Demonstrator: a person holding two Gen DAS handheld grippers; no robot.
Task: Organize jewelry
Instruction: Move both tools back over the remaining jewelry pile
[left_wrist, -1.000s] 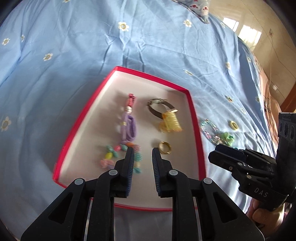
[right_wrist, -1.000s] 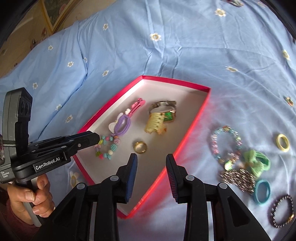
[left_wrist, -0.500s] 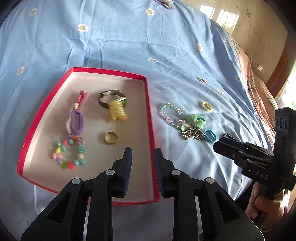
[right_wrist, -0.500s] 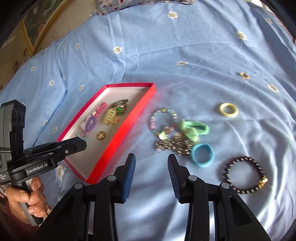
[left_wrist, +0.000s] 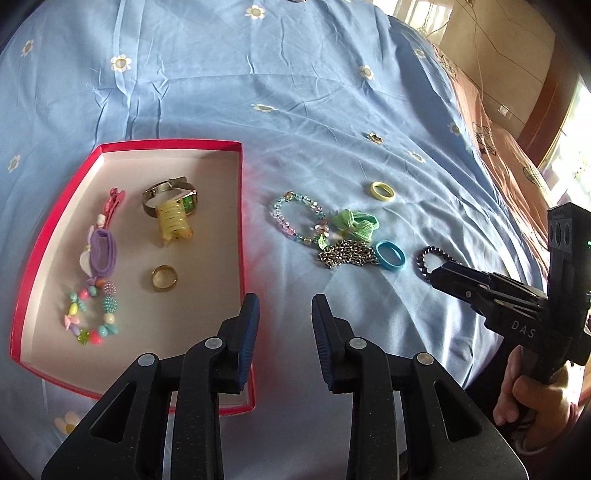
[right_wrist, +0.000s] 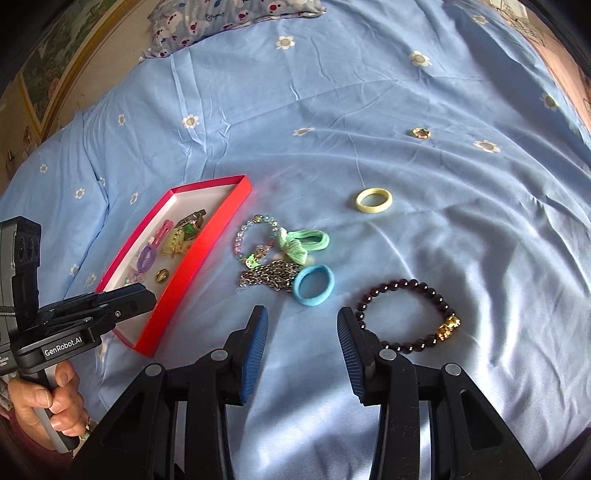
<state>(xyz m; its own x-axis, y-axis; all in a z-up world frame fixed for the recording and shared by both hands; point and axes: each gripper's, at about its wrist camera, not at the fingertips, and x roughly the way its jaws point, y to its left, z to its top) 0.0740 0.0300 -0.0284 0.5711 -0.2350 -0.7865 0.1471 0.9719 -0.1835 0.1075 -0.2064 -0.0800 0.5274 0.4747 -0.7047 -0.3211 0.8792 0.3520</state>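
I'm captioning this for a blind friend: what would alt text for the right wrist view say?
An open, empty right gripper hovers over a blue flowered bedsheet strewn with jewelry: a dark bead bracelet, a blue ring and a yellow ring. At left, a red tray holds more pieces.

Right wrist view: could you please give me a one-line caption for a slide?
Empty right gripper hovers over loose jewelry on the blue bedsheet, beside a dark beaded bracelet and a red tray.

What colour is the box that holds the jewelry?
Red box outside, white inside; clearest in the left wrist view.
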